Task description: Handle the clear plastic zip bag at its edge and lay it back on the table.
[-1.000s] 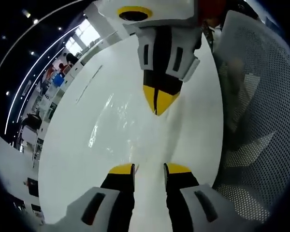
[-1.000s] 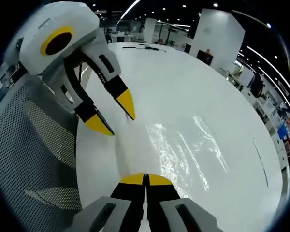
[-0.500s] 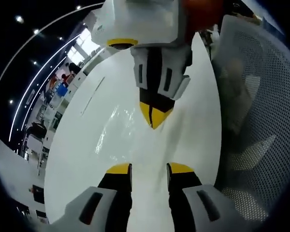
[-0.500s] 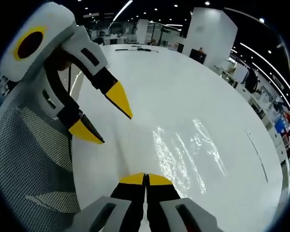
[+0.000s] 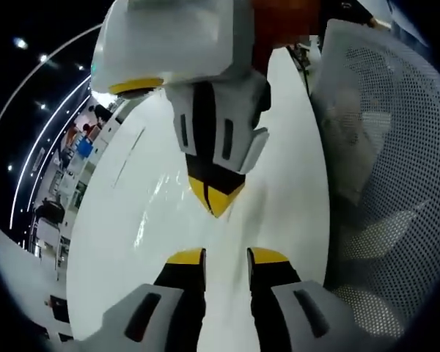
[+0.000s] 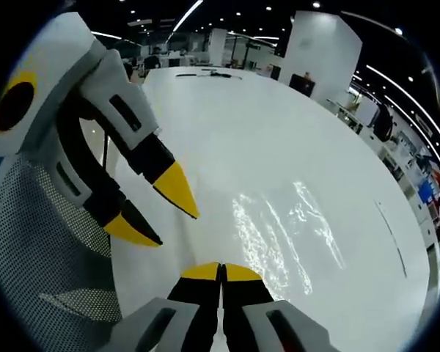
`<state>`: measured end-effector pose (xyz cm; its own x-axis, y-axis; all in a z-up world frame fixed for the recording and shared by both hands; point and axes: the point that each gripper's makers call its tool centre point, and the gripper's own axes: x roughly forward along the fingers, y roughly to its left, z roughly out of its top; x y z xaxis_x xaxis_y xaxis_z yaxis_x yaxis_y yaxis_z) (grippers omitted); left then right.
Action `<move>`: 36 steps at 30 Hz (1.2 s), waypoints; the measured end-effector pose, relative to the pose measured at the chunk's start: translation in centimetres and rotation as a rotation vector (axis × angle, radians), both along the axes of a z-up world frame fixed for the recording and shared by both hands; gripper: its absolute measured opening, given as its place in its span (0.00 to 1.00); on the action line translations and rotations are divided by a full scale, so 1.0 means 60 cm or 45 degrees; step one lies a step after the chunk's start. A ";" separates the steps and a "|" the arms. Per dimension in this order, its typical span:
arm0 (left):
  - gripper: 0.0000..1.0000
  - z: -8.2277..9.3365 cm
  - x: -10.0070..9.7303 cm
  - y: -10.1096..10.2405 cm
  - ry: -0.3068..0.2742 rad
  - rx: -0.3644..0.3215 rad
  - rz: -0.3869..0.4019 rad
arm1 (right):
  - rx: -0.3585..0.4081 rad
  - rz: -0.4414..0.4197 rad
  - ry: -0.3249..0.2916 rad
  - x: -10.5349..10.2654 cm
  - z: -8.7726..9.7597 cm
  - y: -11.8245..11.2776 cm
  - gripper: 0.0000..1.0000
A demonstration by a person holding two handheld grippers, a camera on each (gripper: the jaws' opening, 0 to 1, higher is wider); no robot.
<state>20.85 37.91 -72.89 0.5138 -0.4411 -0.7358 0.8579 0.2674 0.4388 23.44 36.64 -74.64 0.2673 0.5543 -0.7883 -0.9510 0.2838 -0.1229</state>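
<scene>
Grippers nearer than before: left gripper (image 5: 226, 254) fingers apart, right gripper (image 6: 221, 268) fingers together over bag (image 6: 279, 235).

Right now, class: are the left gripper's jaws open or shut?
Open. The left gripper shows white table between its yellow tips; they also stand apart in the right gripper view.

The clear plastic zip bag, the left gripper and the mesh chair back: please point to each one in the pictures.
clear plastic zip bag (image 6: 279, 227), right gripper view, on its glossy wrinkled face.
left gripper (image 6: 165, 224), right gripper view, midway between its yellow tips.
mesh chair back (image 5: 385, 176), left gripper view, on the perforated panel.
</scene>
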 end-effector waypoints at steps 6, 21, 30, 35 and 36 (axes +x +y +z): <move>0.17 -0.010 0.008 -0.017 -0.006 0.012 -0.022 | 0.004 0.006 0.016 -0.003 0.003 -0.001 0.00; 0.00 -0.023 0.012 -0.019 0.013 0.041 0.019 | 0.009 0.002 0.027 -0.005 -0.001 0.001 0.00; 0.00 -0.027 0.009 -0.014 0.018 0.061 0.026 | 0.088 -0.126 -0.014 0.033 0.023 0.000 0.00; 0.00 -0.033 0.007 -0.019 0.032 0.055 0.039 | 0.115 -0.152 -0.083 0.053 0.064 0.006 0.00; 0.00 -0.034 0.006 -0.021 0.031 0.057 0.041 | 0.121 -0.155 -0.097 0.058 0.069 0.007 0.00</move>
<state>21.24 36.67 -74.93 0.5088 -0.3913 -0.7669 0.8598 0.2755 0.4299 26.93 37.06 -70.52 0.3939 0.5850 -0.7090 -0.8977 0.4103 -0.1603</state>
